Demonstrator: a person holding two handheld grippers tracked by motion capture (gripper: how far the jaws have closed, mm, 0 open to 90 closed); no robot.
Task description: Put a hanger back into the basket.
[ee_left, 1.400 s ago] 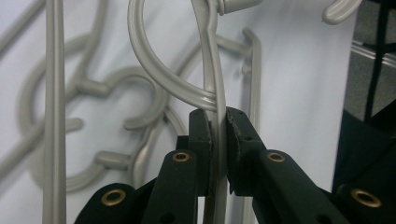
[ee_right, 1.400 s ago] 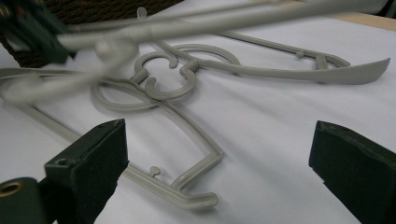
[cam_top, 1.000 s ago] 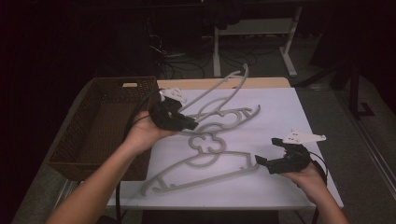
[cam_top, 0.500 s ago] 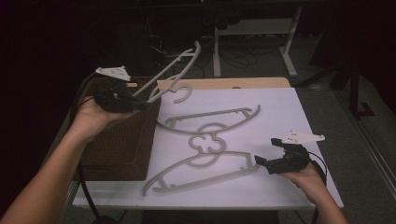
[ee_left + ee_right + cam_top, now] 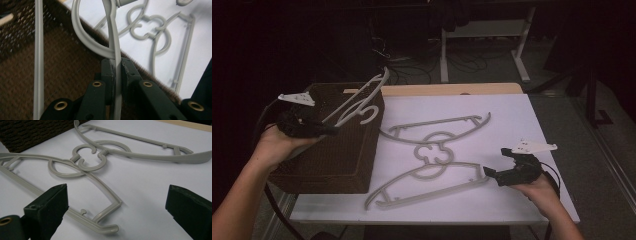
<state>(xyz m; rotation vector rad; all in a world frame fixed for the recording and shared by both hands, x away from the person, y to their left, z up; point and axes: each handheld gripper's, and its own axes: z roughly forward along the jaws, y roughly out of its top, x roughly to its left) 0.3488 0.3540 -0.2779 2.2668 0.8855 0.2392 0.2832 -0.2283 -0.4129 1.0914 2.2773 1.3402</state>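
Two hangers (image 5: 432, 150) lie on the worktop (image 5: 512, 125); the left tool (image 5: 319, 131) (clamped on a hanger (image 5: 357, 100)) has moved over the basket (image 5: 337, 160); right tool (image 5: 492, 175) apart.

From the high view I can't make out my left gripper's (image 5: 324, 129) fingers; they are too small and dark against the basket (image 5: 332, 160). In the left gripper view the held hanger (image 5: 113, 37) runs off the top edge and its lower bar off the bottom, so I see neither end. The basket's floor is too dim to read from above. In the right gripper view the near hanger (image 5: 82, 173) is cut off at the left edge, and my own left finger (image 5: 50, 205) covers part of its bar. The far hanger (image 5: 140, 151) runs out at the right edge. The counter's (image 5: 512, 125) near left corner sits behind the basket.
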